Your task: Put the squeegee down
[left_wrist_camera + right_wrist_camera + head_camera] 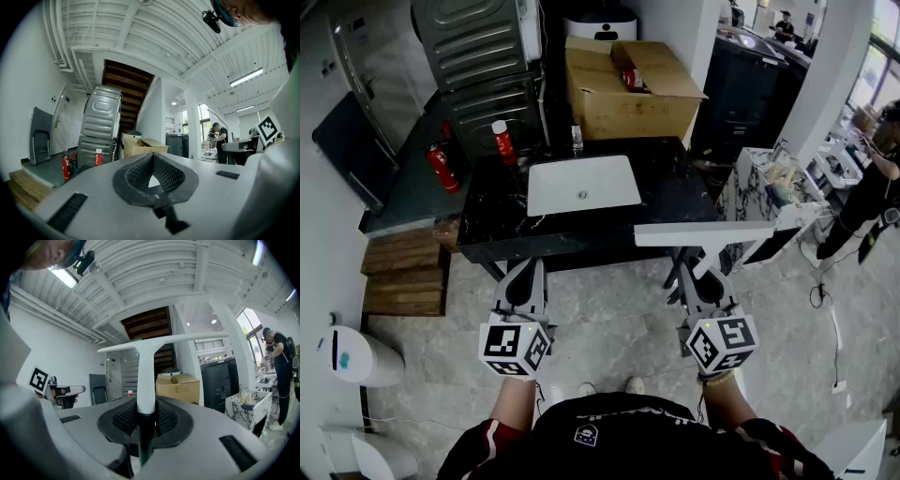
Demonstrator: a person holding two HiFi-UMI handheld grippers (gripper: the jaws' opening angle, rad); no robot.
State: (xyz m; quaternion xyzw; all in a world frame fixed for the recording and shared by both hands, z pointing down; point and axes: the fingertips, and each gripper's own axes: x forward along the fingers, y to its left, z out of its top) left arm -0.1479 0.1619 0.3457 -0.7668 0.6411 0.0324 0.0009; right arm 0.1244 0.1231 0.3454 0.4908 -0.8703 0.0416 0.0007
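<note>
With your left gripper [525, 274] at lower left empty, fingers pressed together, use your right gripper [701, 272], whose fingers pinch the white squeegee [703, 234] right of centre, to lower it flat onto the black tabletop [492, 230] before spreading them.

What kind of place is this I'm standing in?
Probably a workshop or test space rather than a home: a black counter with a white sink stands near an open cardboard box and a red fire extinguisher.
</note>
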